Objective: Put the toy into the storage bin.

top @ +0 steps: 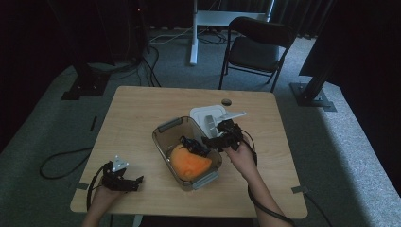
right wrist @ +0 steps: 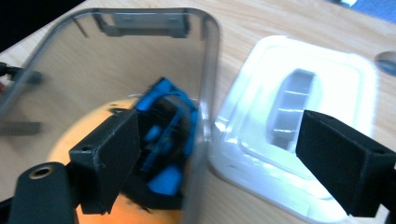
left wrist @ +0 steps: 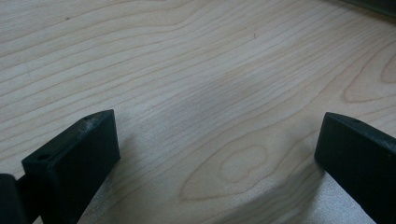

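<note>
Resting near the table's front edge, the left gripper (top: 124, 179) sits spread and empty on bare wood. Farther in, the right gripper (right wrist: 219, 158) straddles the clear bin (top: 166, 130) wall, jaws wide, holding nothing; blue-black object (right wrist: 166, 140) lies inside on orange cloth (top: 189, 165). Likely next: lift clear before reaching the white lid (right wrist: 336, 74) beyond.

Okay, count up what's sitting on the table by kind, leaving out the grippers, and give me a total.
Clear container: 1
White lid: 1
Orange item inside the container: 1
Blue and black item inside the container: 1
Total: 4
</note>
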